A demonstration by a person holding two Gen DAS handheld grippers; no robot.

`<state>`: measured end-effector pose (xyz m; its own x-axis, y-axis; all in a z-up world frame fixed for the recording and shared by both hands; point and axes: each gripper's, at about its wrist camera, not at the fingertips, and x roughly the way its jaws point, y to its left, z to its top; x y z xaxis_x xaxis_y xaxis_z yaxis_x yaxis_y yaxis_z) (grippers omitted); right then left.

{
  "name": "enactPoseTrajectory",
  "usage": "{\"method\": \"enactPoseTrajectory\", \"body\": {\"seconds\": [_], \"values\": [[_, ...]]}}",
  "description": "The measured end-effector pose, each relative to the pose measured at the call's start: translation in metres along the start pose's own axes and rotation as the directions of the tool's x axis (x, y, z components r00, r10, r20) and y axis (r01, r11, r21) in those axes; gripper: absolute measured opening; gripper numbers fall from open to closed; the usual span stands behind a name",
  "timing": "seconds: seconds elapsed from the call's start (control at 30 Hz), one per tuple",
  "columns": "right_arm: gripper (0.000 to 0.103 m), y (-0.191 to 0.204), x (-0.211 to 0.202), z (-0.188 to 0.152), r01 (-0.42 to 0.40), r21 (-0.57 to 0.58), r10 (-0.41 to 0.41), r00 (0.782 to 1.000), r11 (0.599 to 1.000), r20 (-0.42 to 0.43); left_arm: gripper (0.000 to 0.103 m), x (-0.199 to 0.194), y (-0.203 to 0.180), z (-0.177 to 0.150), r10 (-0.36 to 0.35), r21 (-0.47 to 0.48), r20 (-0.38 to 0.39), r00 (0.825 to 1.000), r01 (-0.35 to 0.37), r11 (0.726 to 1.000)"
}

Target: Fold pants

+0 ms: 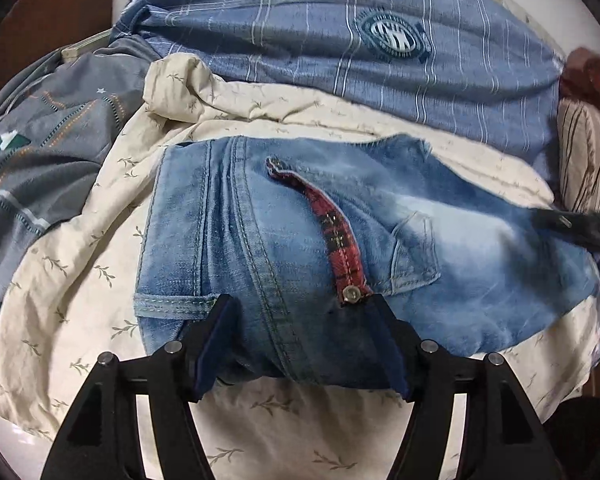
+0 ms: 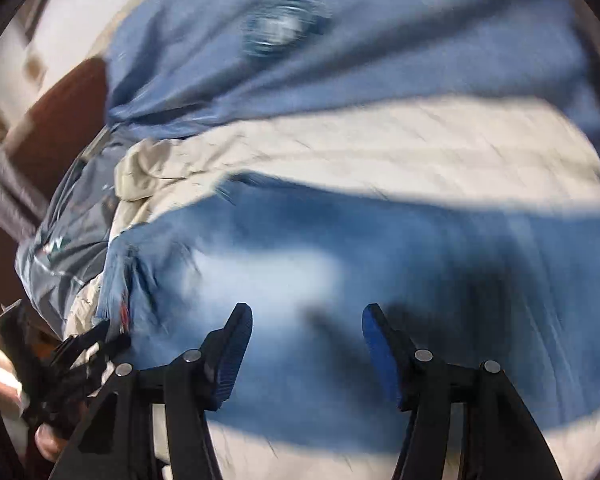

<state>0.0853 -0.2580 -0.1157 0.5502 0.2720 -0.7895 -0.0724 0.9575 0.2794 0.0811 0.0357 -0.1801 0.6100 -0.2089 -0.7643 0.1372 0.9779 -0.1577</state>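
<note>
Cream bedding printed with small leaf sprigs (image 1: 80, 248) covers the surface under everything, rumpled at its far left corner.

At the left gripper (image 1: 304, 308) the jaws stand well apart, and a thick fold of the denim pants (image 1: 228, 232) fills the gap between the blue pads (image 1: 216, 344) — the waistband edge bunches there, though whether the pads actually press the cloth or merely flank it is hard to tell. Just beside the right pad sits a metal button (image 1: 351, 293) at the end of a red plaid fly lining (image 1: 336, 232). A belt loop (image 1: 172, 304) lies just left of the left pad. The pants spread away to the right, faded pale in the middle, their far edge frayed.

At the right gripper (image 2: 306, 320) the jaws are wide open with nothing between them; only blurred denim (image 2: 340, 248) lies beneath, and the whole right wrist view is smeared by motion. That gripper's dark tip (image 1: 580, 226) shows at the right edge of the left wrist view, cut off by the frame.

Beyond the pants lies a blue striped cloth with a round crest (image 1: 396, 36), a grey patterned blanket (image 1: 52, 148) to the left, a brown cushion (image 1: 48, 20) behind it, and a striped pillow (image 1: 588, 168) partly cut off on the right.
</note>
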Motion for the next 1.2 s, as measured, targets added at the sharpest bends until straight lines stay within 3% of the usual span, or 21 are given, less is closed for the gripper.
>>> {"method": "enactPoseTrajectory", "body": {"seconds": [0.23,0.47,0.53,0.57,0.63,0.8,0.93,1.07,1.2], "values": [[0.061,0.077,0.058,0.06,0.036,-0.259,-0.023,0.998,0.965,0.054,0.068,-0.002,-0.006,0.002,-0.046,0.035,0.039,0.998,0.045,0.998],[0.061,0.097,0.123,0.084,0.035,-0.453,-0.095,0.989,0.891,-0.109,0.07,0.0,-0.009,0.004,-0.064,0.051,0.035,0.997,0.062,0.997],[0.044,0.094,0.136,0.082,0.006,-0.474,-0.096,0.981,0.881,-0.167,0.07,0.001,-0.008,0.005,-0.066,0.047,0.037,0.997,0.065,0.997],[0.028,0.093,0.141,0.081,0.013,-0.487,-0.117,0.976,0.873,-0.185,0.07,0.001,-0.008,0.006,-0.066,0.046,0.041,0.997,0.065,0.997],[0.021,0.092,0.143,0.08,0.021,-0.504,-0.132,0.974,0.863,-0.186,0.07,0.001,-0.009,0.007,-0.05,0.051,0.055,0.997,0.048,0.998],[0.016,0.09,0.155,0.098,0.125,-0.441,-0.195,0.974,0.889,-0.117,0.07,0.005,-0.013,0.012,0.012,0.081,0.082,0.997,-0.019,0.997],[0.017,0.076,0.171,0.107,0.125,-0.298,-0.167,0.978,0.946,-0.122,0.07,0.006,-0.022,0.011,0.045,0.13,0.091,0.995,-0.057,0.99],[0.02,0.061,0.142,0.105,0.032,-0.194,-0.052,0.994,0.981,-0.096,0.07,0.014,-0.013,0.013,0.032,0.084,0.045,0.998,-0.035,0.996],[0.02,0.021,0.085,0.098,-0.071,0.01,0.071,0.997,0.997,0.012,0.07,0.011,-0.014,0.011,0.027,0.082,0.052,0.998,-0.031,0.996]]}}
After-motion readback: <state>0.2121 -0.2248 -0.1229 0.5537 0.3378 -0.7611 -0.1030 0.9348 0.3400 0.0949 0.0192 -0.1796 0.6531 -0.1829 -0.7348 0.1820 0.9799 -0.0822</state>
